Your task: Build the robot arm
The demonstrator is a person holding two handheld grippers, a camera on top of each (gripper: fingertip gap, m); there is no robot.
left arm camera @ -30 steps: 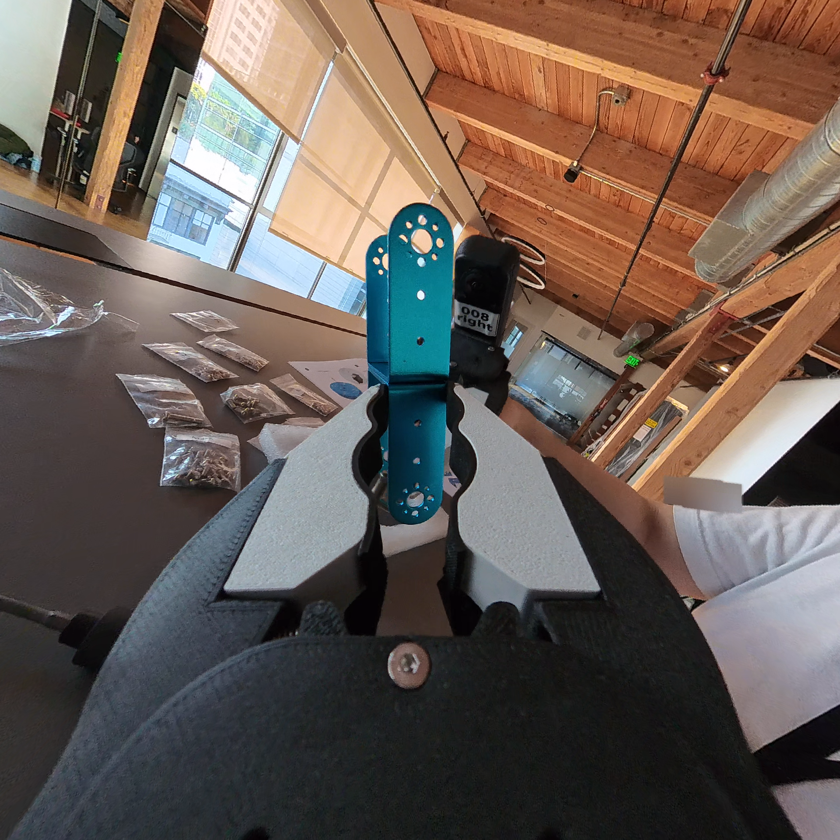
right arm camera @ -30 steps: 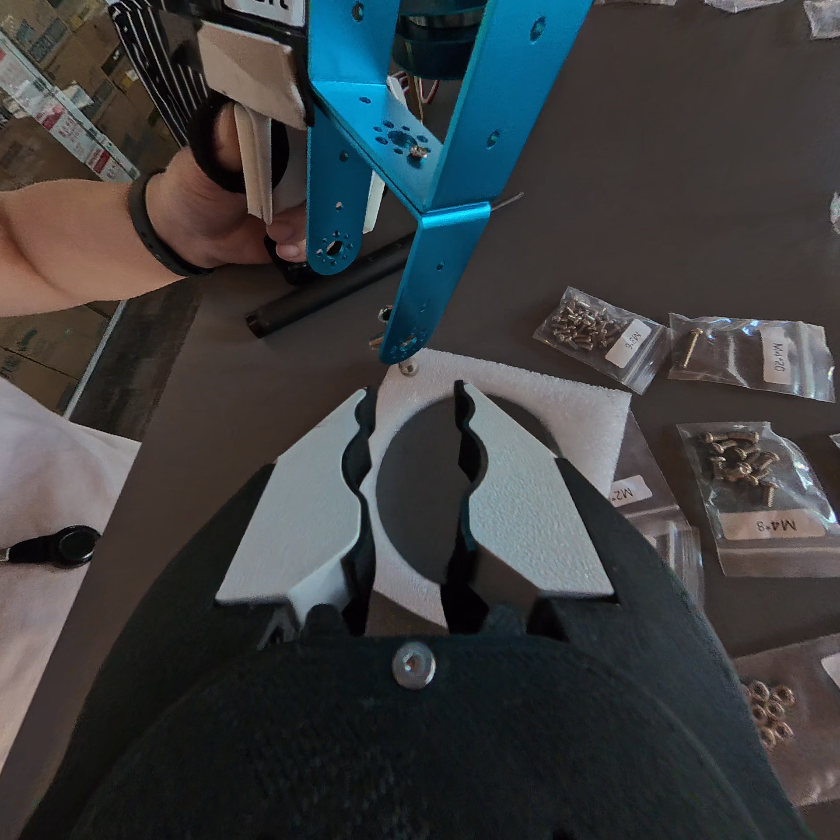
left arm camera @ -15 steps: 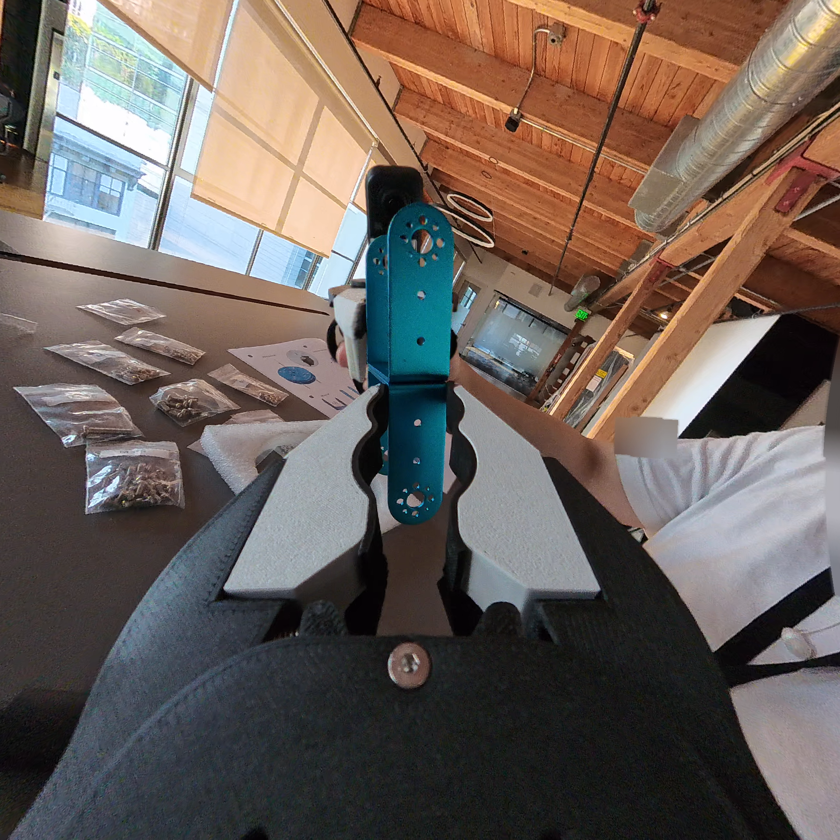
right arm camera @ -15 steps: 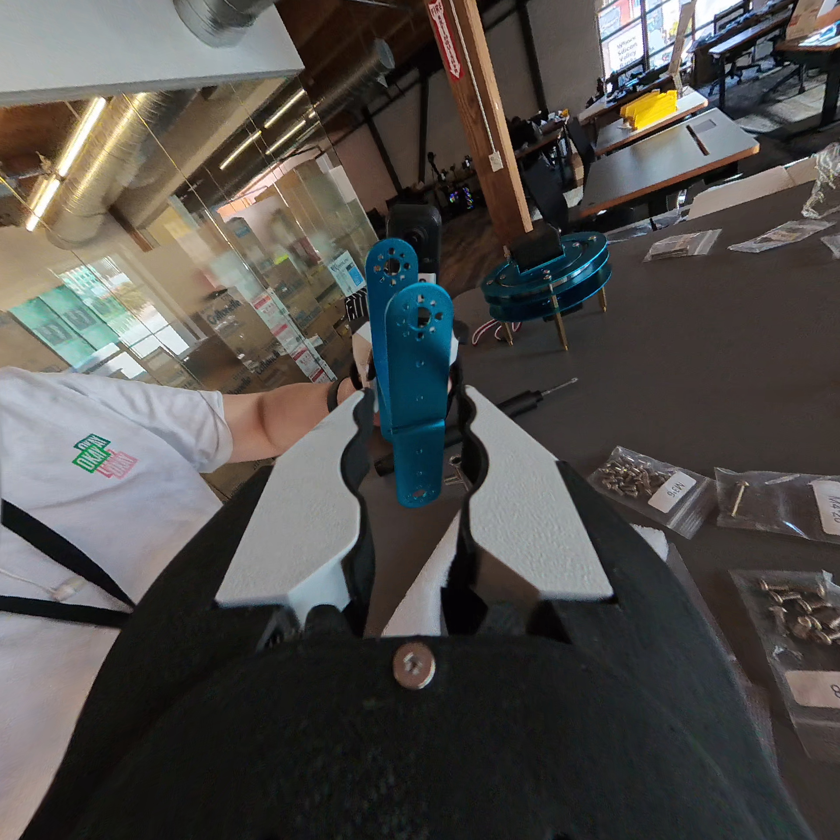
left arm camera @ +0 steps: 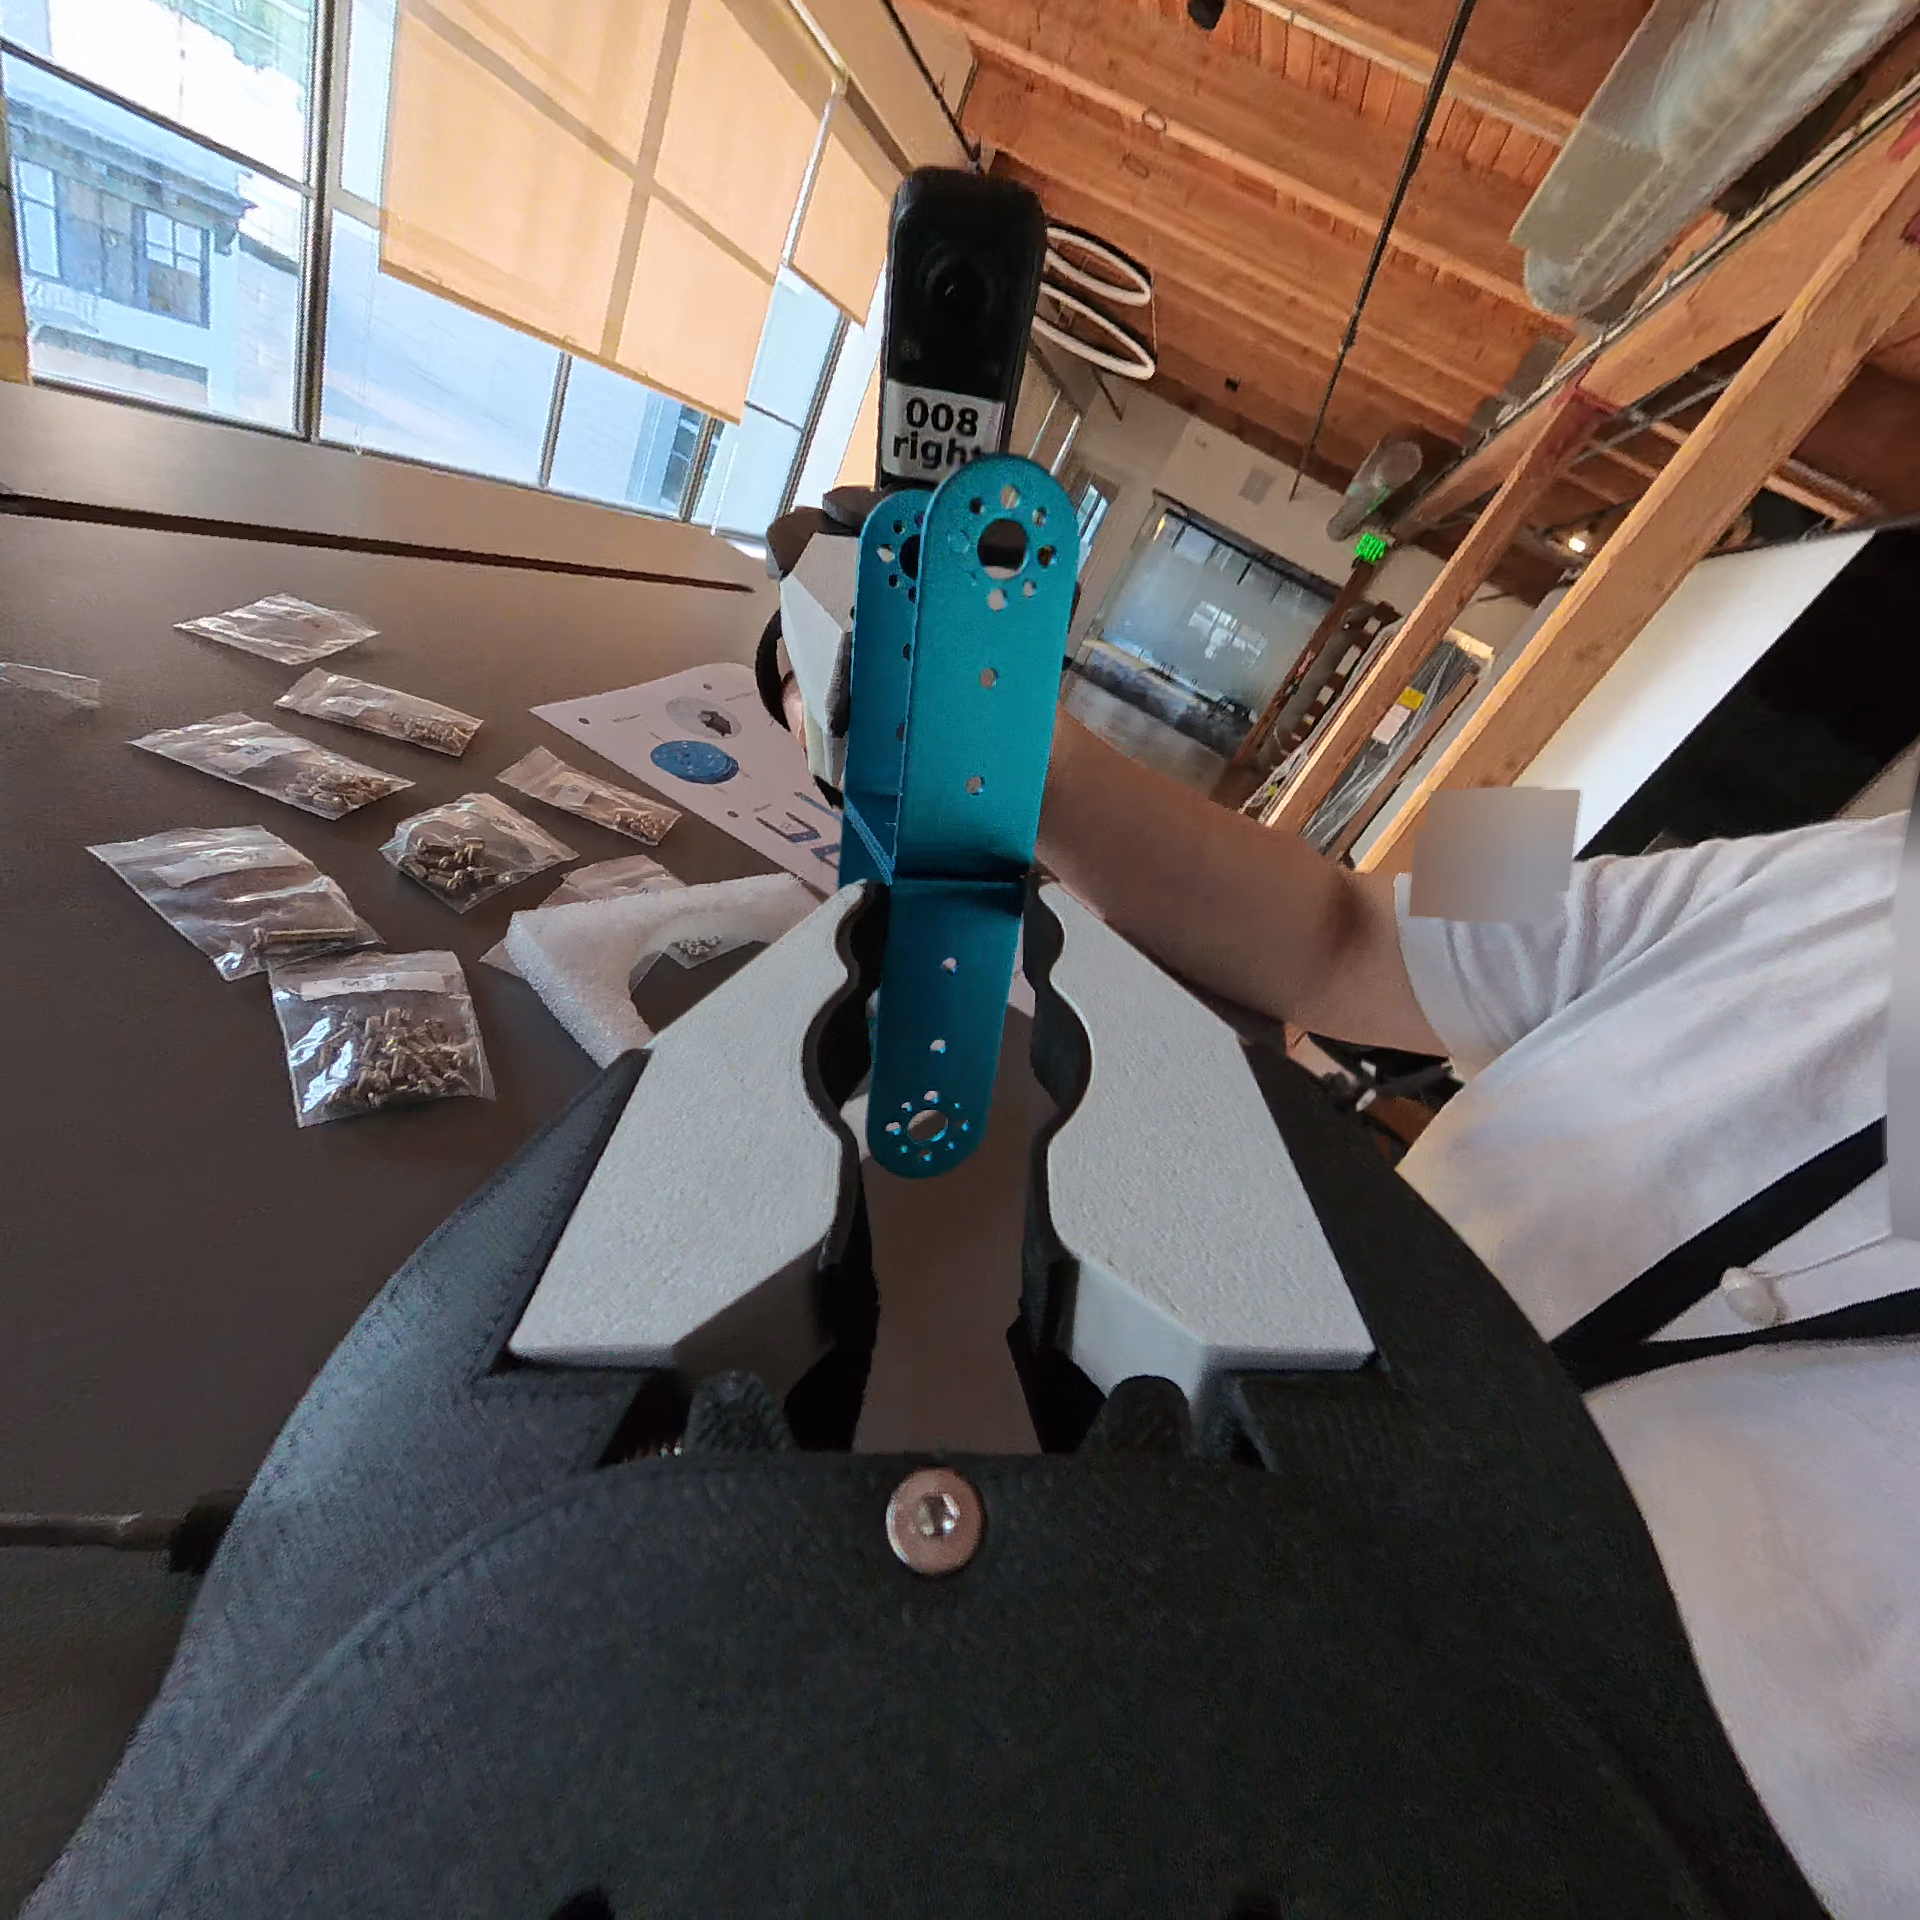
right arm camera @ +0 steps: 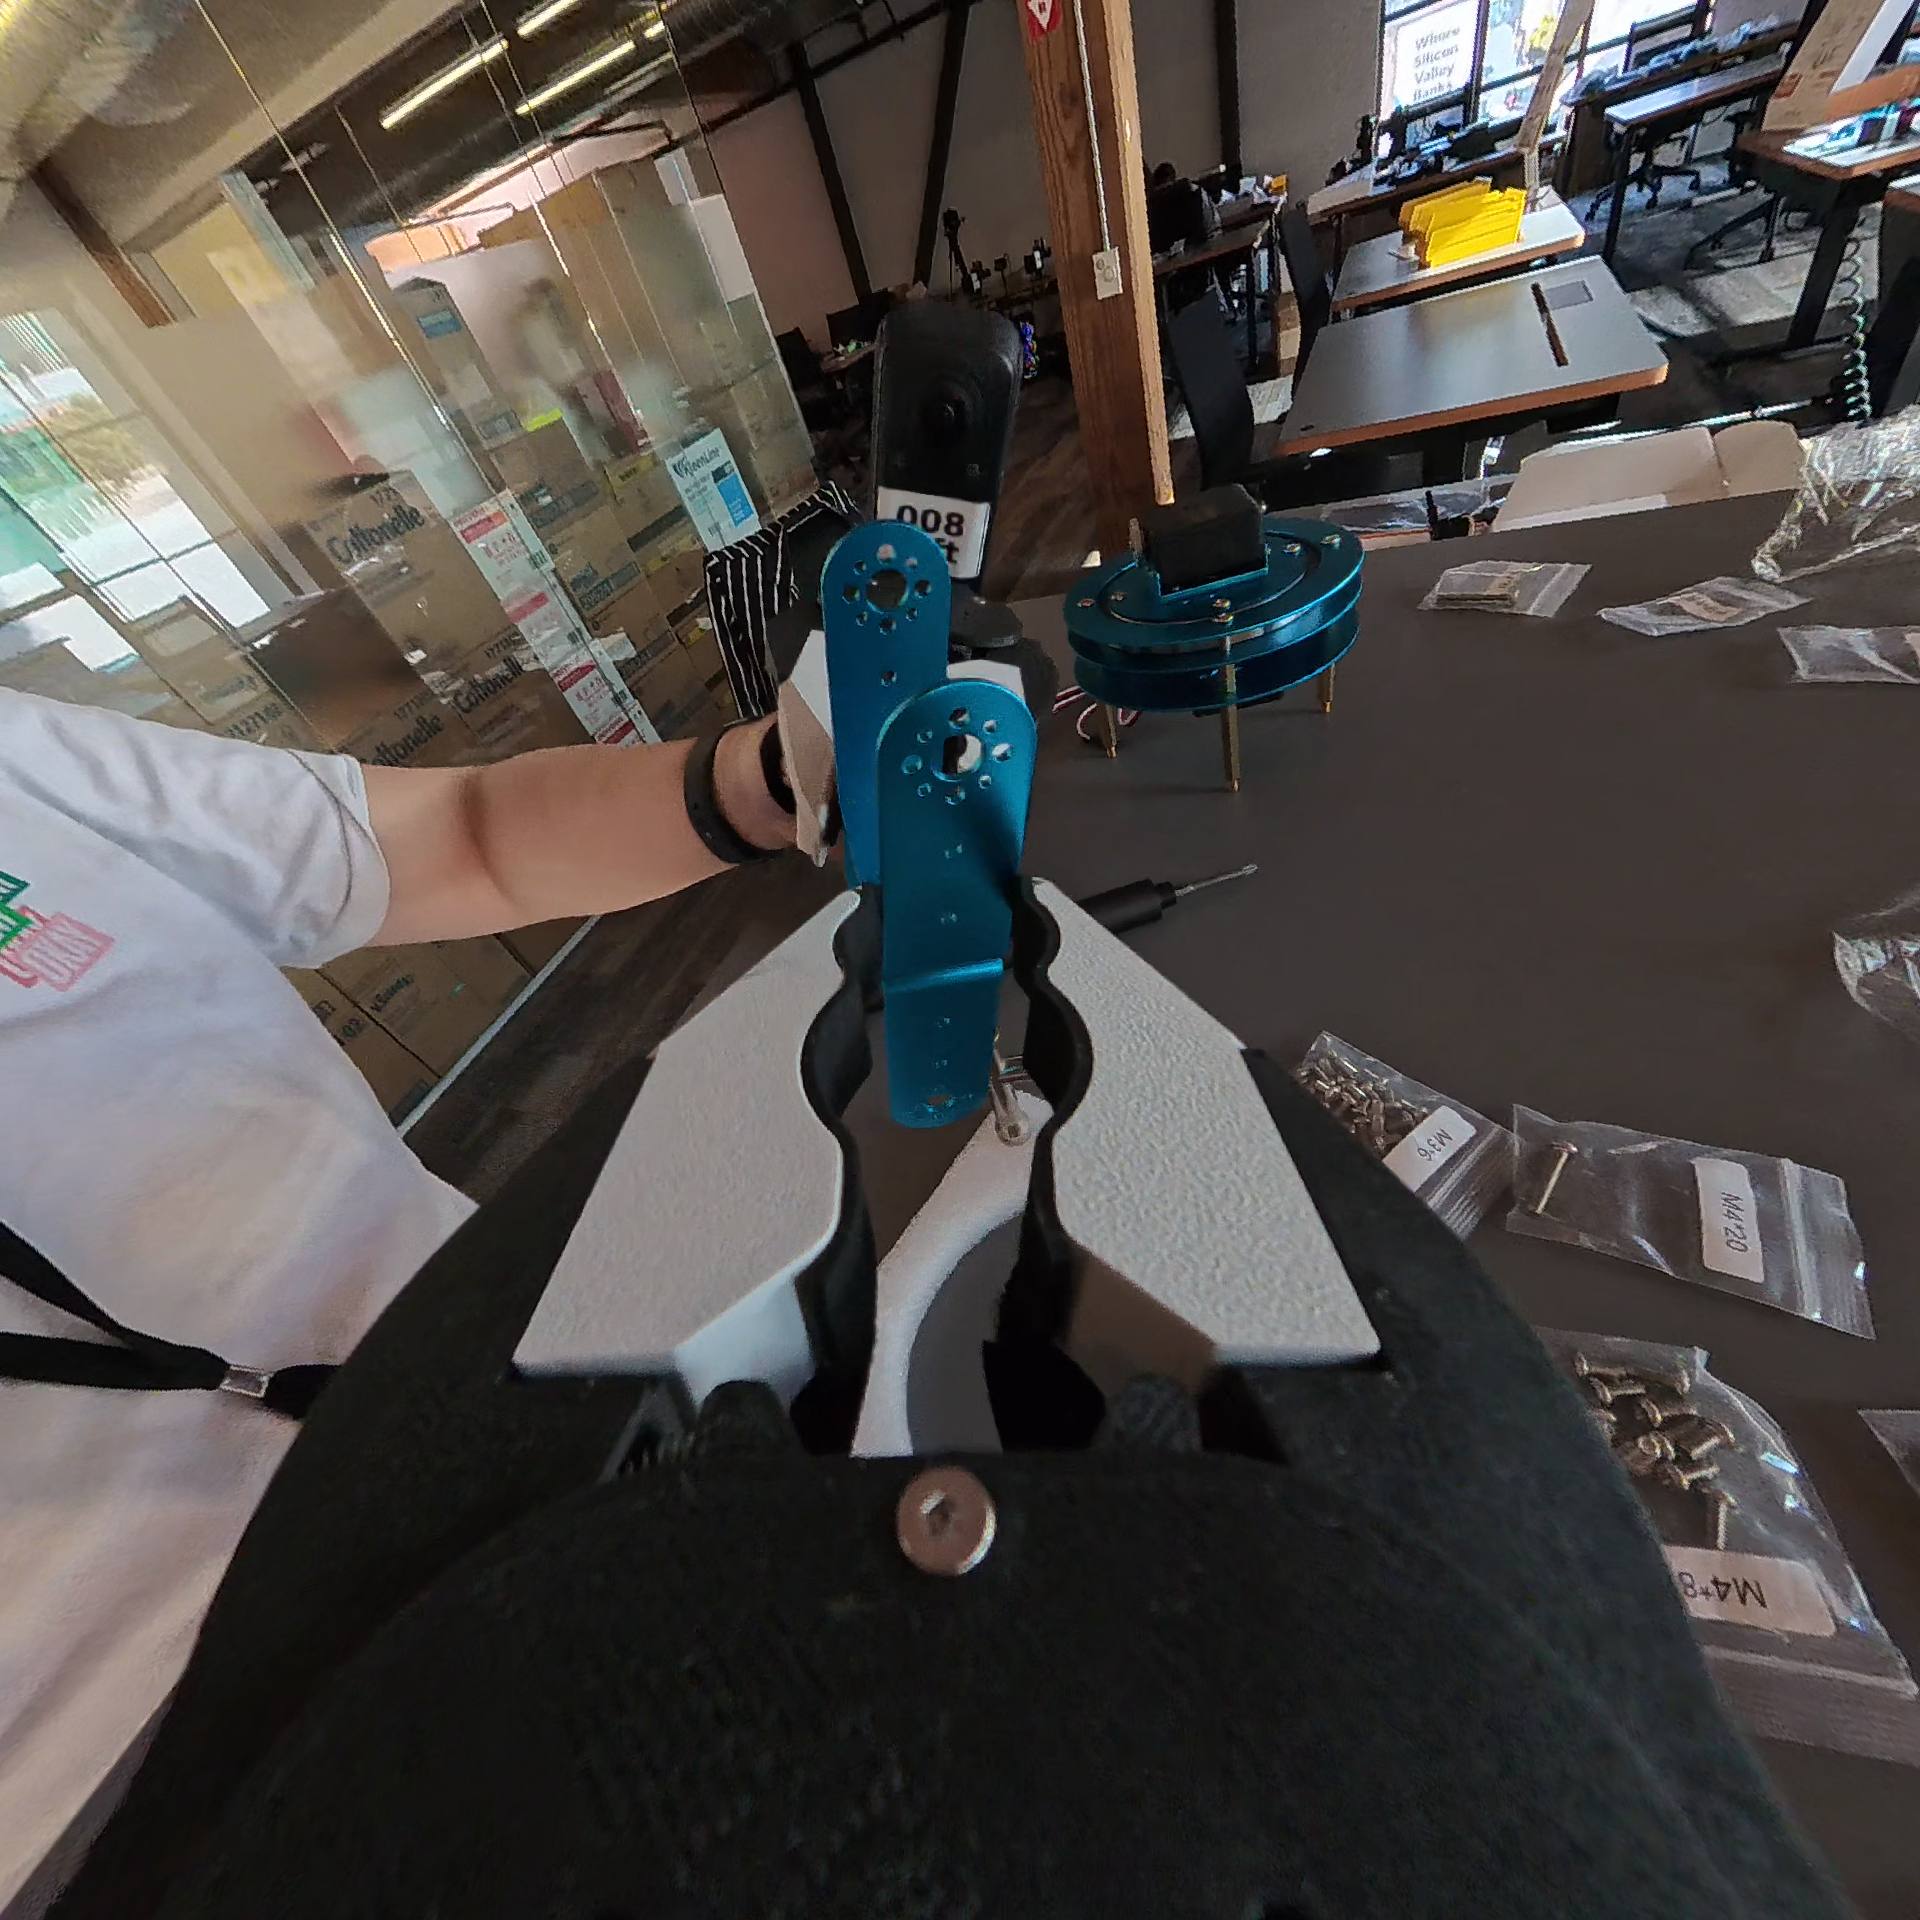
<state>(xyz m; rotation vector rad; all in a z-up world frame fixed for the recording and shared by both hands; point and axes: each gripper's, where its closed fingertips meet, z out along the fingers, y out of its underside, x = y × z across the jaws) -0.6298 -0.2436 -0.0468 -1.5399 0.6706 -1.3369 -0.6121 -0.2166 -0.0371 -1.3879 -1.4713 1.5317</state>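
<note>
A blue metal bracket assembly (left arm camera: 956, 748) with round hole patterns stands upright above the dark table (left arm camera: 156, 1195). My left gripper (left arm camera: 948, 904) is shut on its lower arm at the bend. My right gripper (right arm camera: 943, 904) faces it from the other side, and its fingertips (right arm camera: 1039, 935) press the near arm of the same bracket (right arm camera: 951, 831). In each view the other gripper shows behind the bracket: the right one in the left wrist view (left arm camera: 821, 675), the left one in the right wrist view (right arm camera: 805, 769). A small screw (right arm camera: 1003, 1101) hangs by the bracket's lower end.
Several clear bags of screws (left arm camera: 379, 1049) lie on the table, others at the right (right arm camera: 1683, 1216). White foam (left arm camera: 623, 956) and a printed sheet (left arm camera: 686, 748) lie below the grippers. A blue round base on legs (right arm camera: 1216, 613) and a black screwdriver (right arm camera: 1153, 899) sit beyond. A person's arm (left arm camera: 1195, 894) reaches in. There is about 4 cm between the tips of the two grippers.
My right gripper swung up from looking down at the foam to face the bracket, then its fingers came around the bracket's arm and narrowed onto it. My left gripper kept its hold.
</note>
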